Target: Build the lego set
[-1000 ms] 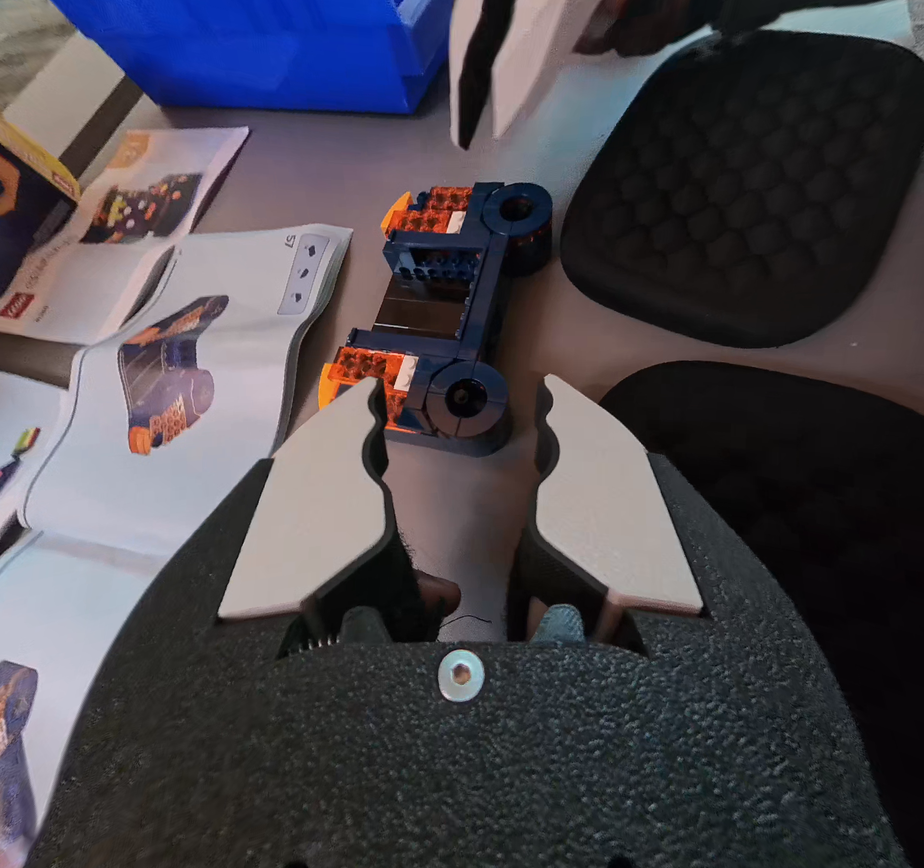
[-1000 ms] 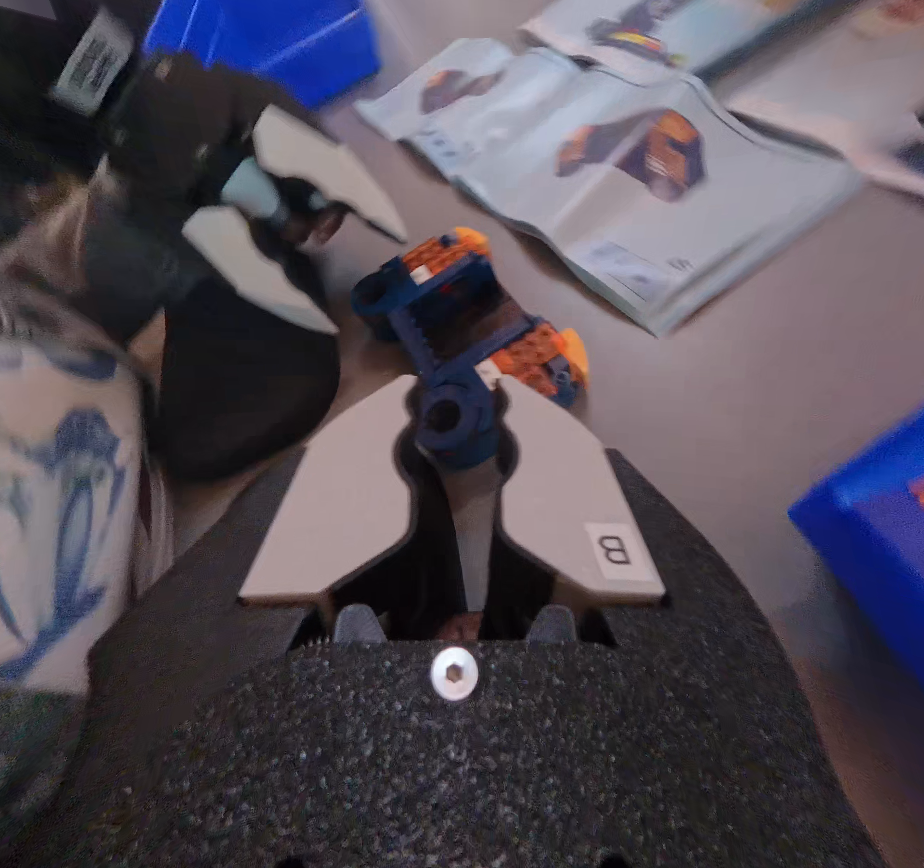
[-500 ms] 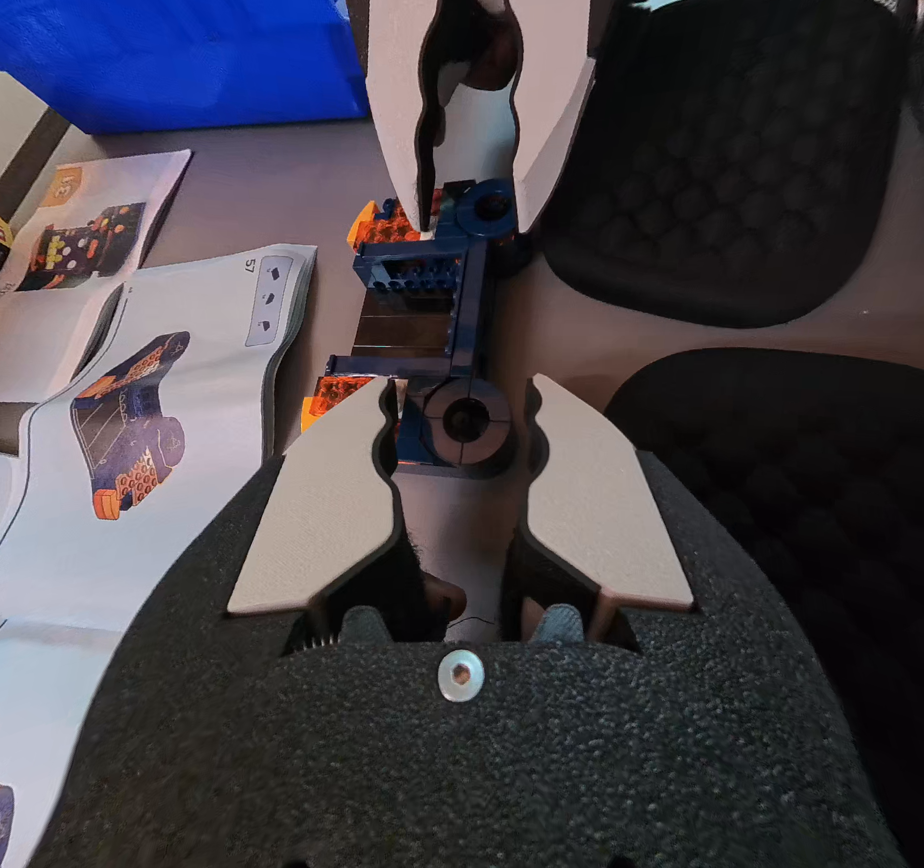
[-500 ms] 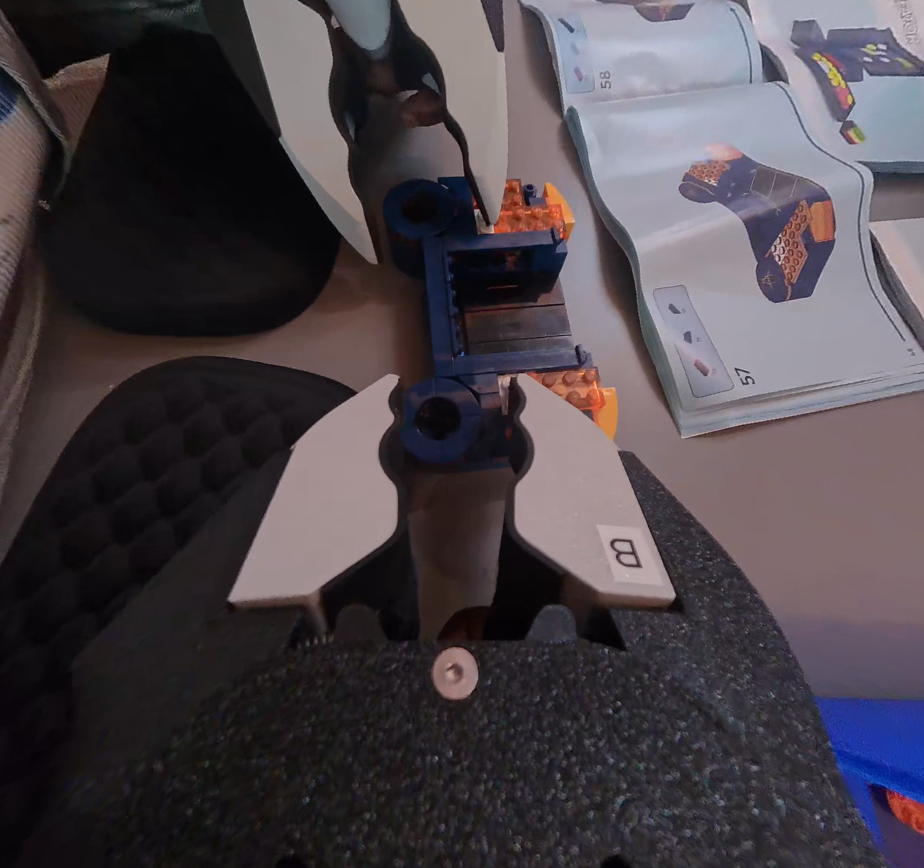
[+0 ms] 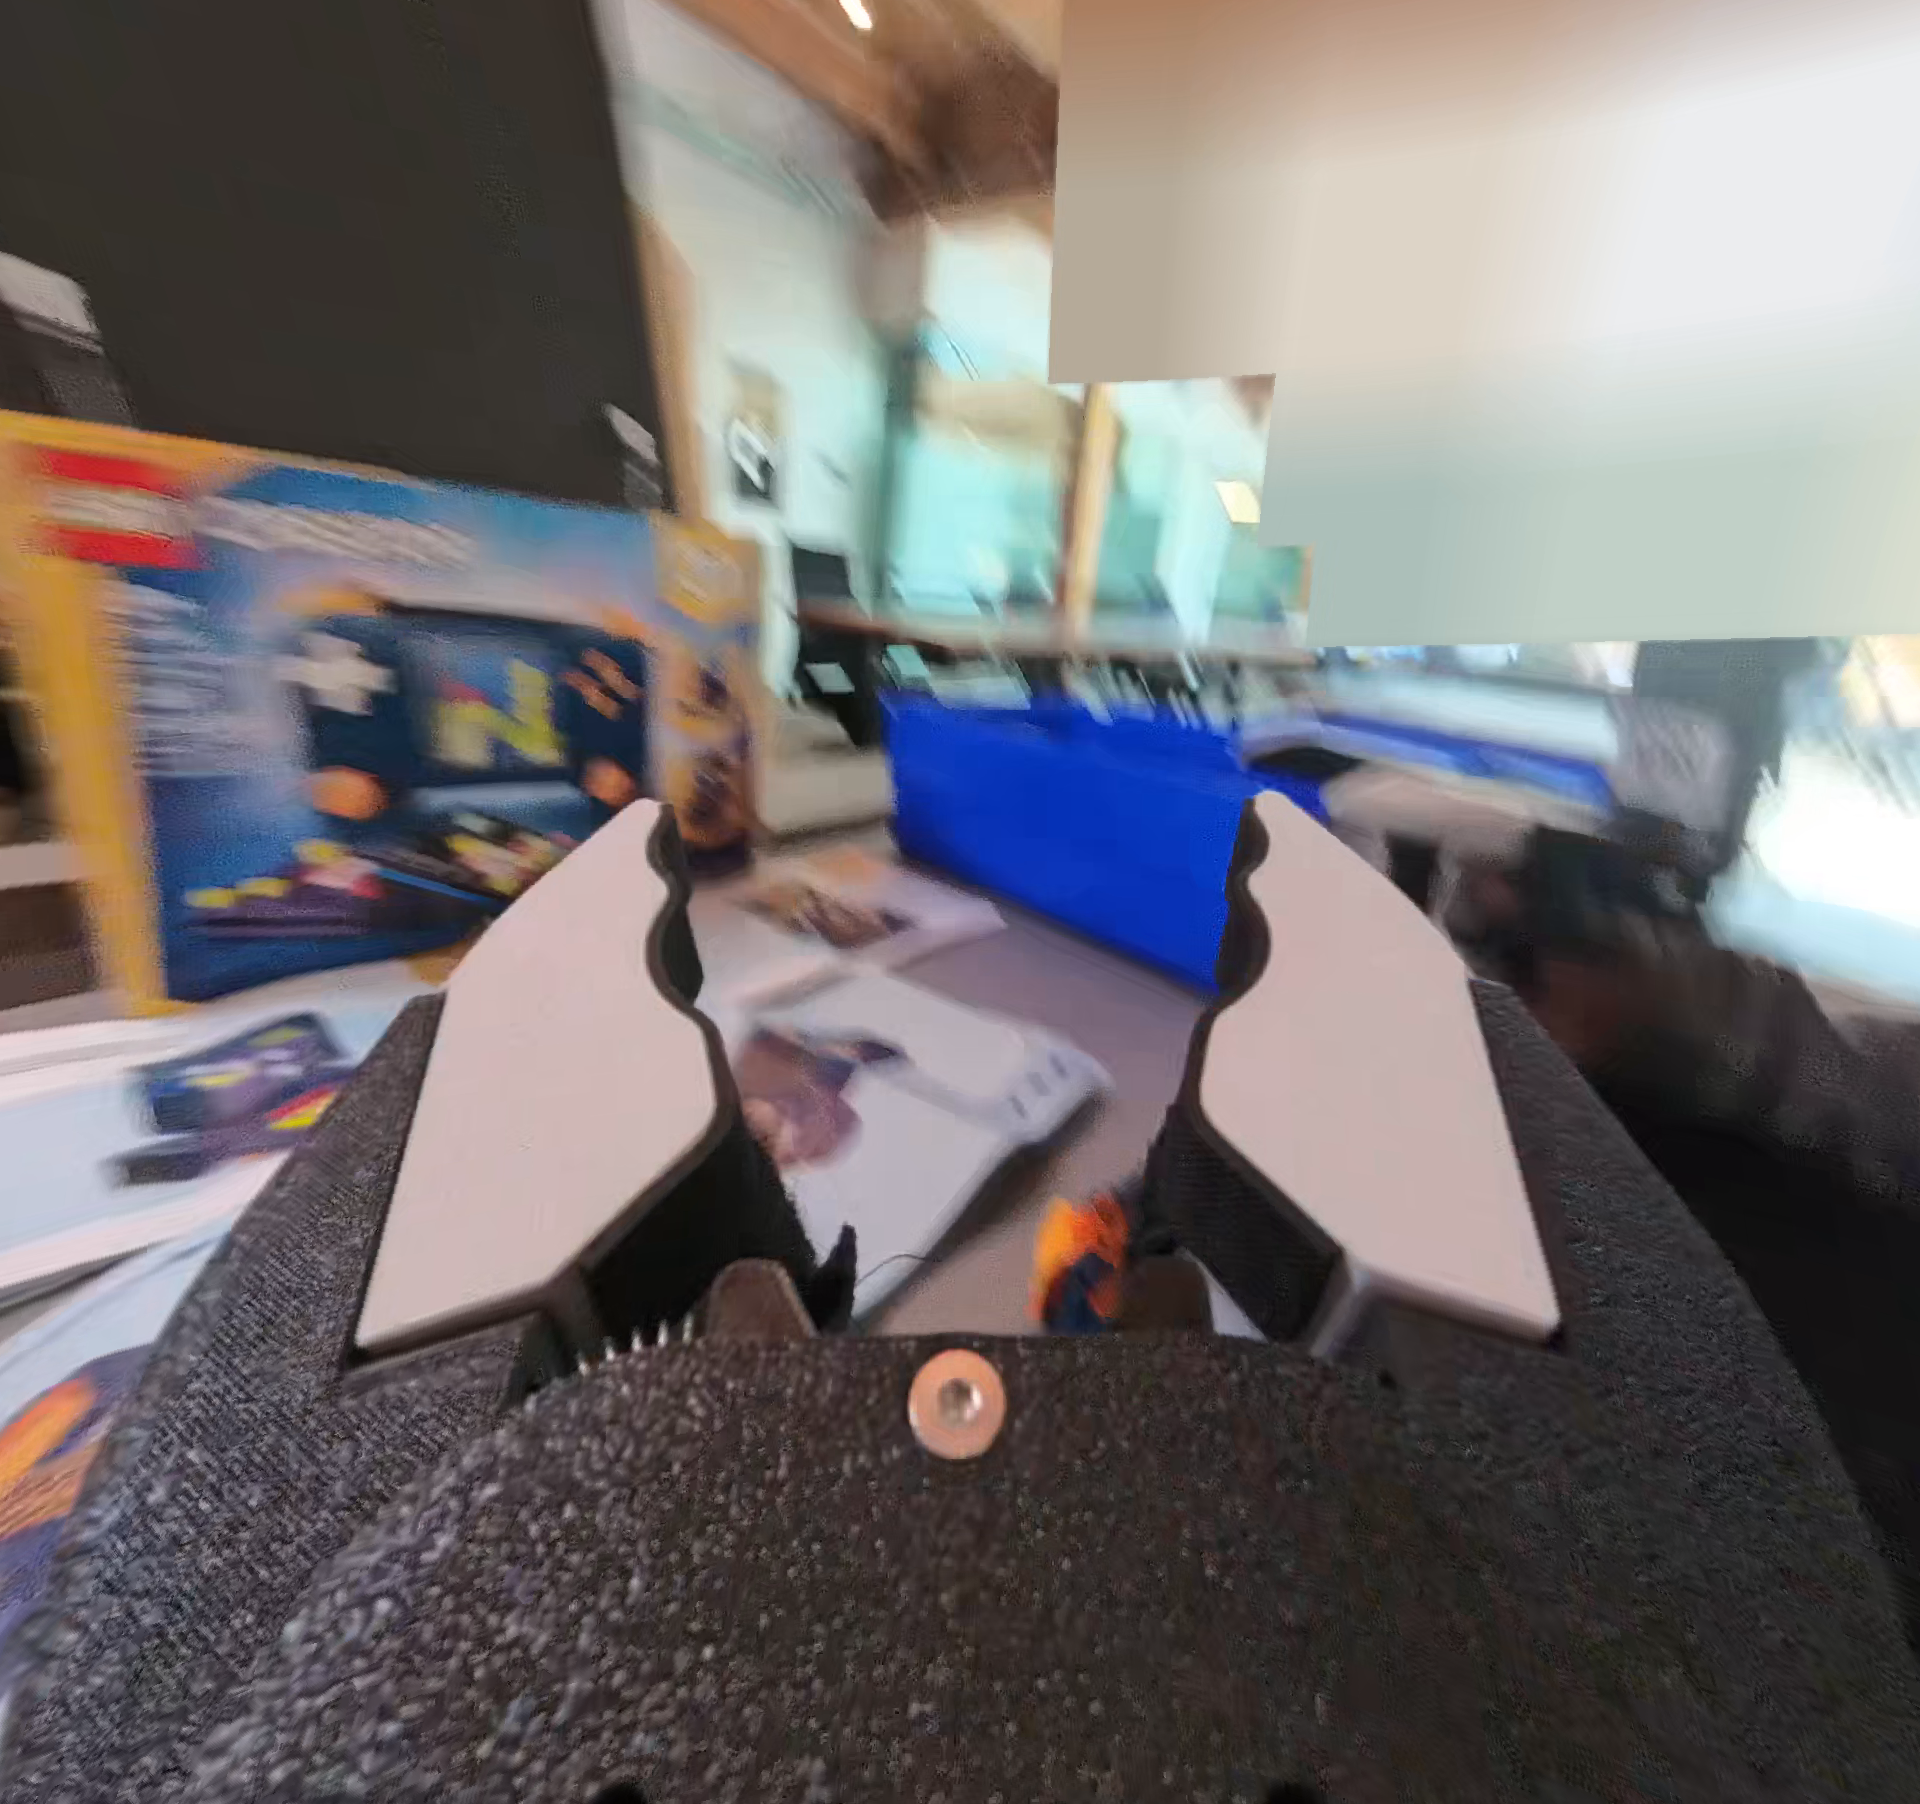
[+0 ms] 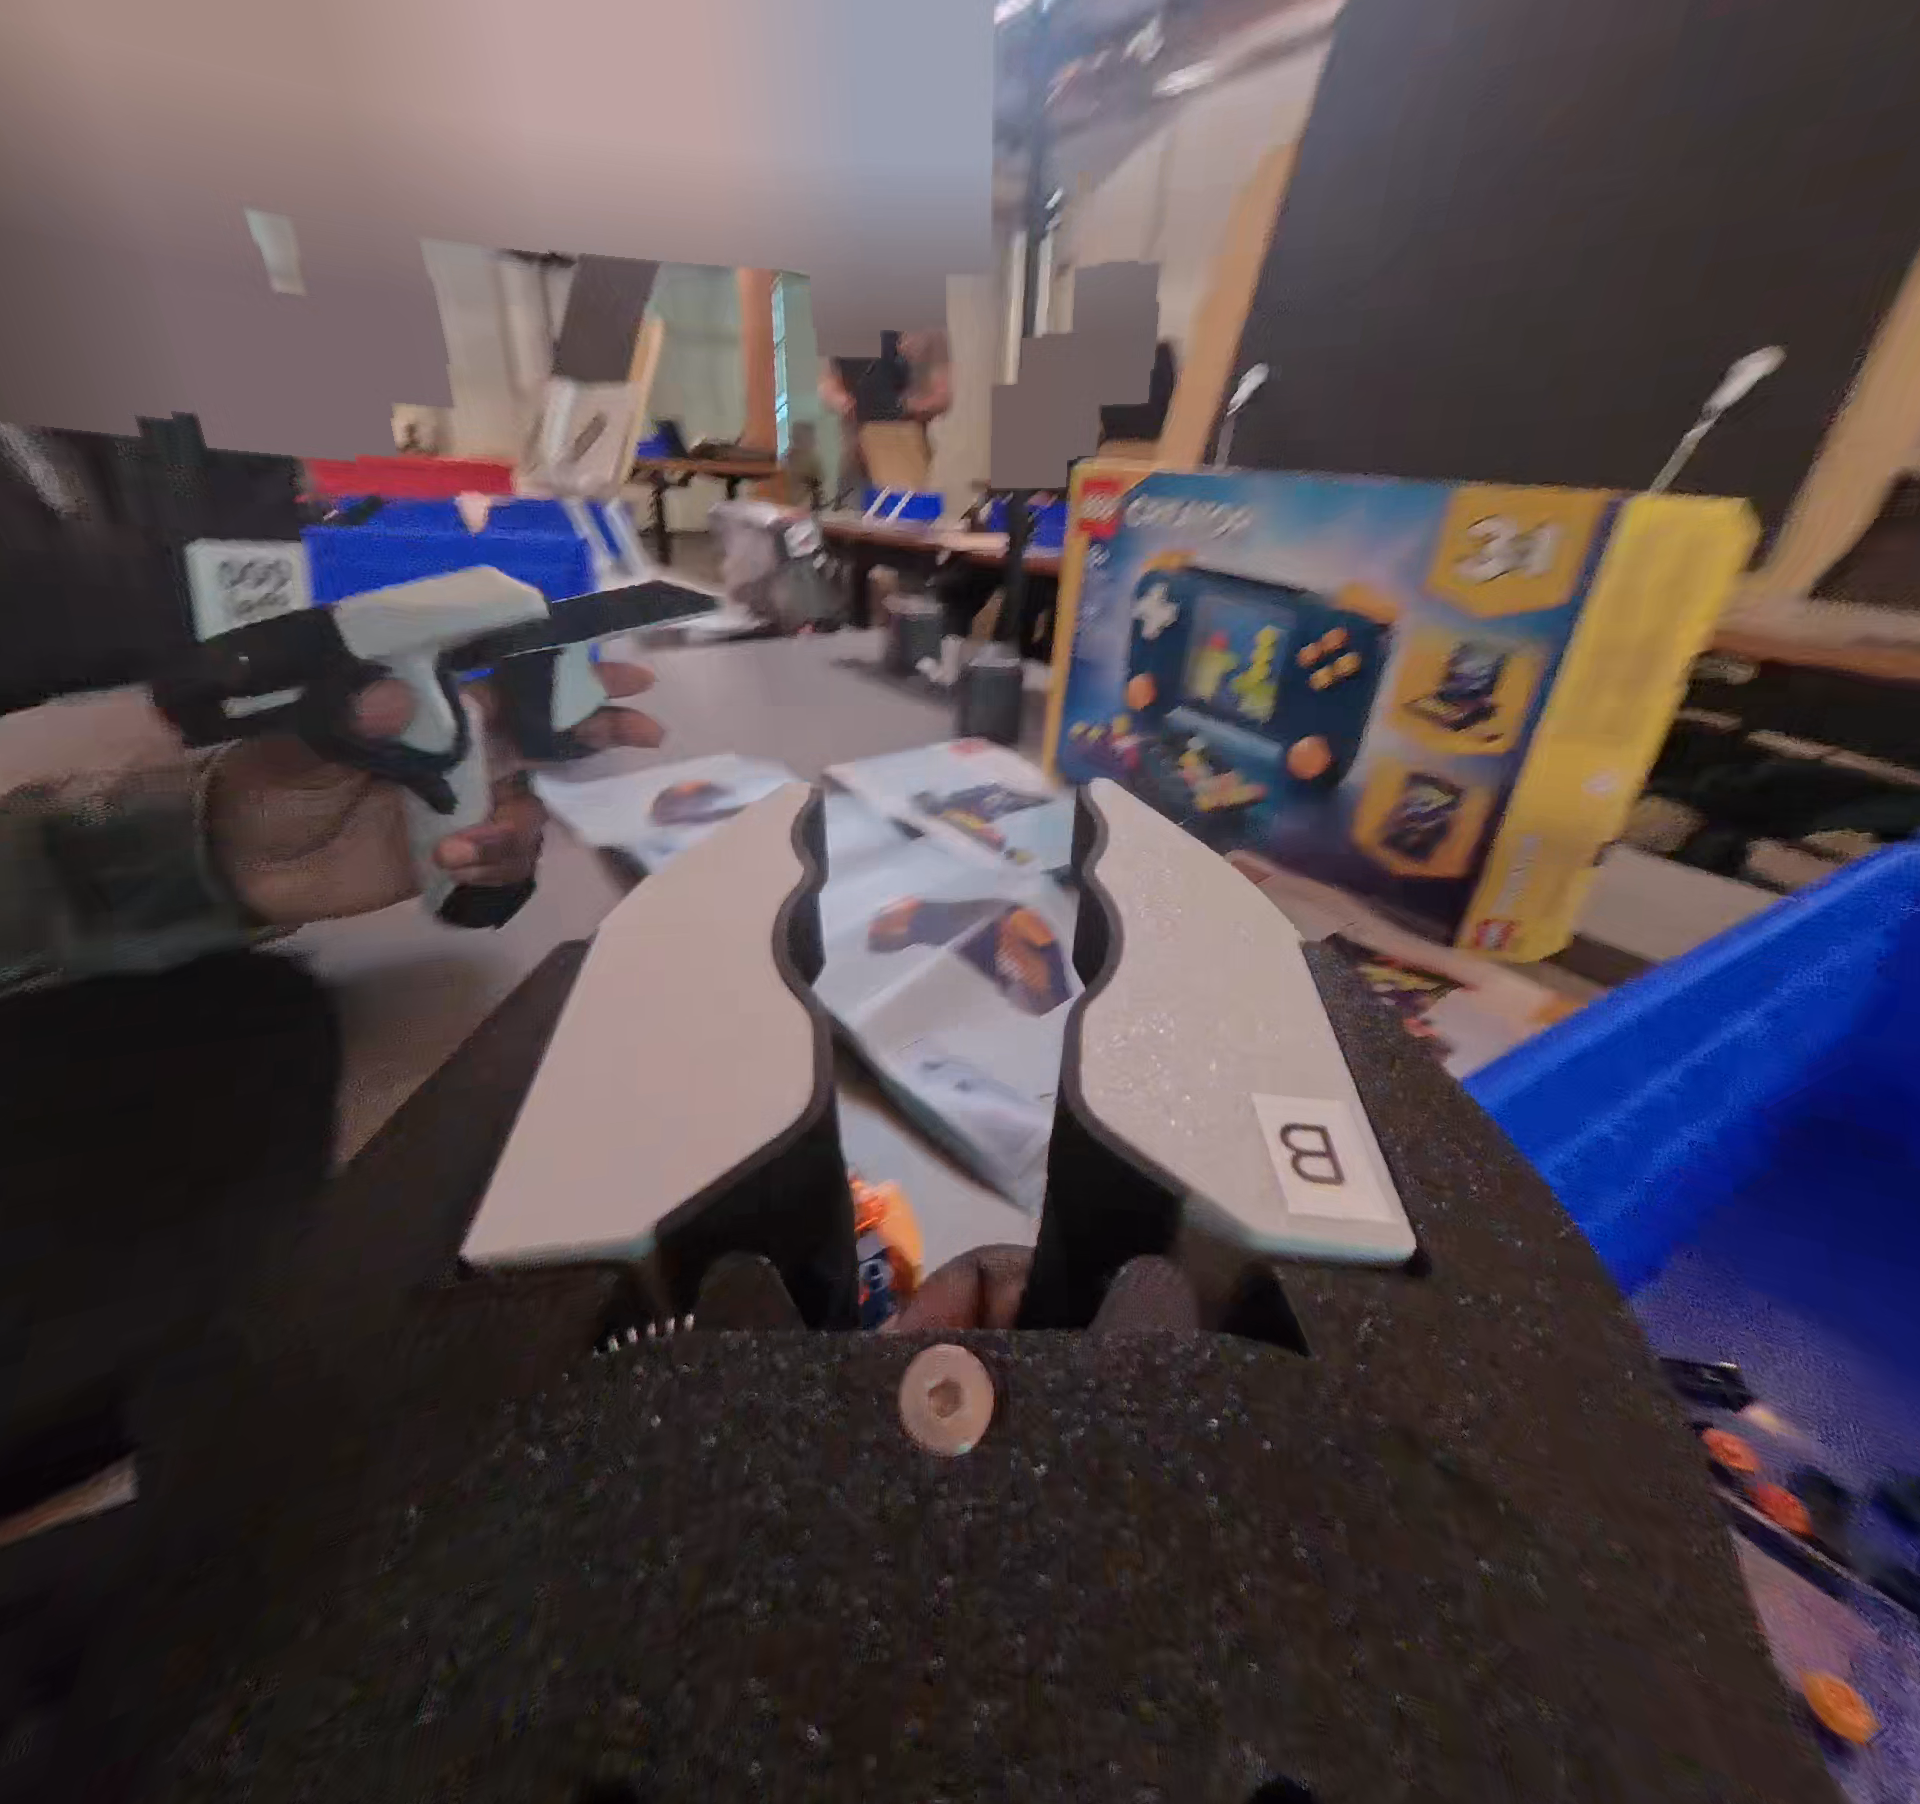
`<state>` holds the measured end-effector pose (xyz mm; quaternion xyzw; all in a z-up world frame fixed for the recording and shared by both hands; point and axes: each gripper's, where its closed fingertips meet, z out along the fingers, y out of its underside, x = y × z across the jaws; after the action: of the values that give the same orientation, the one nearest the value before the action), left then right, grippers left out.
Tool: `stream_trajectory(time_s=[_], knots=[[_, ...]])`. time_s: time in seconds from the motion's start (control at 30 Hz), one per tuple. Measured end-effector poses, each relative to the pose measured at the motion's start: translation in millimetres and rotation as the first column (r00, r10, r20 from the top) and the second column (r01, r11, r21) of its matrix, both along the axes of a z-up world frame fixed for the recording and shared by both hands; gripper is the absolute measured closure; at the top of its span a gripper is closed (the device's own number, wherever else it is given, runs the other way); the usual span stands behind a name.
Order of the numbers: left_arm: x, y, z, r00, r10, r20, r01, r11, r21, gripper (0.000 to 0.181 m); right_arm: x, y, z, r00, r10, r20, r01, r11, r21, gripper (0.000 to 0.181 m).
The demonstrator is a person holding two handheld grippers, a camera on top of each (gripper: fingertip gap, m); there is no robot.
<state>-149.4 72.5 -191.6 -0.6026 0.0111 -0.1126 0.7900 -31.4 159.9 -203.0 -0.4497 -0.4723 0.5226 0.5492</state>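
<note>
While both grippers are raised level, the build lies unheld.
Left gripper (image 5: 951, 913) wide open, right gripper (image 6: 945, 907) part open; lego model (image 6: 883, 1245) light, brittle: grip its stiff blue frame.

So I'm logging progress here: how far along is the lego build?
Partly done: a small orange and blue model sits below the right tongs, mostly hidden. Nothing is in hand: those and the left tongs are open, empty and raised off the table. Left: loose pieces lie by the blue bin, and the booklet lies open.
</note>
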Motion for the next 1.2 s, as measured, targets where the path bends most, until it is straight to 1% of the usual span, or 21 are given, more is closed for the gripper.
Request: stream_trajectory(time_s=[0.07,0.13,0.23,0.33,0.53,0.57,0.63,0.67,0.7,0.73,0.83,0.9,0.93,0.97,1.0,1.03,1.07,1.1,1.13,1.17,1.2], knots=[[-42,-21,18,0.976,0.148,0.157,-0.173,0.972,0.158,0.081,5,13,2,0.997,-0.066,-0.049,0.067,0.998,0.006,0.121],[-74,-46,28,0.933,0.226,0.281,-0.305,0.911,0.277,0.074,10,21,6,0.99,-0.07,-0.122,0.063,0.996,-0.055,0.1],[-96,-67,33,0.893,0.294,0.34,-0.409,0.846,0.342,0.062,19,21,20,0.97,-0.037,-0.242,0.008,0.993,-0.118,0.083],[-90,-69,39,0.908,0.342,0.242,-0.412,0.836,0.364,0.06,28,13,33,0.947,-0.017,-0.32,0.003,0.999,-0.043,0.082],[-60,-51,38,0.926,0.377,-0.007,-0.351,0.869,0.348,0.061,42,-2,49,0.899,0.063,-0.432,-0.05,0.998,0.04,0.078],[-56,-49,37,0.927,0.374,-0.035,-0.34,0.875,0.343,0.064,42,-4,48,0.9,0.072,-0.431,-0.054,0.997,0.054,0.084],[-52,-45,34,0.93,0.361,-0.075,-0.319,0.89,0.325,0.079,36,-5,39,0.926,0.063,-0.372,-0.026,0.994,0.104,0.118],[-52,-43,30,0.925,0.368,-0.098,-0.325,0.896,0.302,0.101,31,-6,31,0.948,0.067,-0.313,-0.022,0.989,0.147,0.147],[-55,-40,22,0.914,0.382,-0.137,-0.342,0.906,0.25,0.136,25,-7,20,0.969,0.059,-0.238,-0.012,0.981,0.193,0.177],[-56,-36,12,0.906,0.379,-0.187,-0.349,0.921,0.175,0.172,20,-8,11,0.984,0.049,-0.172,-0.008,0.973,0.23,0.181],[-46,-27,-2,0.881,0.298,-0.367,-0.304,0.952,0.044,0.176,10,-31,-6,0.986,0.157,-0.063,-0.132,0.947,0.293,0.172],[-31,-18,-24,0.851,0.111,-0.514,-0.205,0.97,-0.129,0.16,7,-36,-11,0.982,0.184,-0.034,-0.166,0.942,0.29,0.166],[-24,-17,-44,0.846,-0.025,-0.532,-0.147,0.949,-0.279,0.142,6,-36,-13,0.982,0.189,-0.023,-0.175,0.942,0.285,0.163],[-15,-20,-67,0.822,-0.179,-0.541,-0.094,0.894,-0.438,0.129,6,-35,-14,0.981,0.191,-0.018,-0.179,0.945,0.275,0.161],[-16,-27,-87,0.77,-0.273,-0.577,-0.126,0.821,-0.556,0.122,6,-34,-14,0.982,0.189,-0.022,-0.176,0.947,0.268,0.16],[-27,-32,-101,0.68,-0.312,-0.663,-0.24,0.76,-0.604,0.114,7,-34,-12,0.982,0.187,-0.031,-0.173,0.948,0.266,0.159],[-40,-38,-111,0.551,-0.357,-0.755,-0.362,0.712,-0.601,0.111,8,-34,-11,0.982,0.188,-0.034,-0.172,0.949,0.263,0.158],[-52,-42,-118,0.412,-0.412,-0.813,-0.452,0.682,-0.575,0.114,8,-34,-13,0.981,0.192,-0.025,-0.179,0.95,0.255,0.157],[-60,-44,-121,0.306,-0.455,-0.836,-0.501,0.67,-0.548,0.122,7,-36,-15,0.979,0.204,-0.011,-0.195,0.949,0.247,0.155],[-63,-42,-122,0.243,-0.476,-0.845,-0.512,0.678,-0.528,0.128,6,-39,-16,0.976,0.216,0.0,-0.209,0.947,0.245,0.152],[-63,-39,-123,0.212,-0.491,-0.845,-0.493,0.693,-0.526,0.131,5,-41,-17,0.975,0.222,0.004,-0.216,0.943,0.252,0.151]])
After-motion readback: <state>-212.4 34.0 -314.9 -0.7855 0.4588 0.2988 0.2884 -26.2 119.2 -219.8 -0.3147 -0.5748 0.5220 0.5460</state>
